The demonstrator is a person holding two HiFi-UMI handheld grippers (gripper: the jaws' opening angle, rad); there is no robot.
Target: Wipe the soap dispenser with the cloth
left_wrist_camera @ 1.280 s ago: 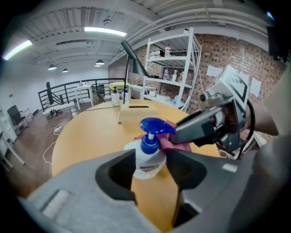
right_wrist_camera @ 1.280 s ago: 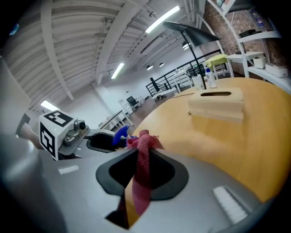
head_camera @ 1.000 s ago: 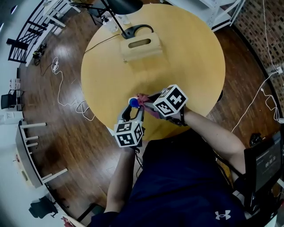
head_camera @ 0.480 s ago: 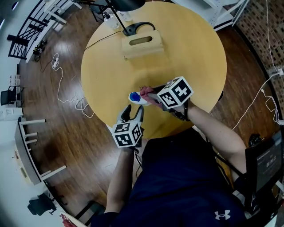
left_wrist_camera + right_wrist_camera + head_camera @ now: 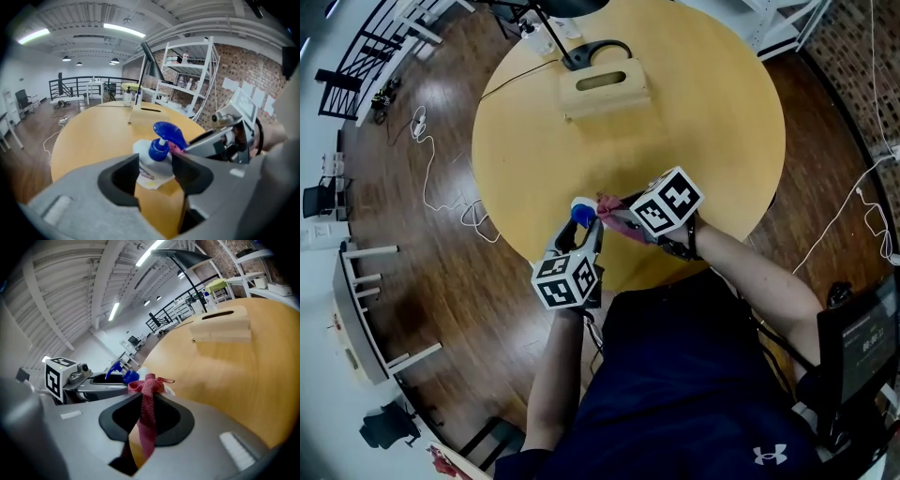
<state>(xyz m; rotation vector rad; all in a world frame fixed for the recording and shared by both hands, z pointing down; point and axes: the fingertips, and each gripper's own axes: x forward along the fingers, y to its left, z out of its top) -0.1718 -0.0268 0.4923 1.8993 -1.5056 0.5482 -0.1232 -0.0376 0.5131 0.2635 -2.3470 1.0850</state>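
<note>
A white soap dispenser point(image 5: 149, 172) with a blue pump head point(image 5: 580, 214) stands near the round table's front edge. My left gripper point(image 5: 583, 232) is shut on the bottle, one jaw pressed on each side of it. My right gripper point(image 5: 615, 212) comes in from the right and is shut on a red cloth point(image 5: 148, 386). The cloth's bunched end point(image 5: 607, 205) sits right beside the pump head, touching or nearly touching it, and a strip of it hangs down between the jaws. The left gripper view shows a bit of the cloth point(image 5: 177, 146) behind the pump.
A wooden box point(image 5: 602, 86) with a slot in its top sits at the far side of the yellow table point(image 5: 703, 122). Behind the box is a black lamp base point(image 5: 592, 52) with a cable. The table edge point(image 5: 546, 255) runs just under the left gripper.
Half a second ago the dispenser leaned away from the left gripper and the right gripper was slightly higher. Now the bottle is upright close to the left cube, with the cloth back at the pump.
</note>
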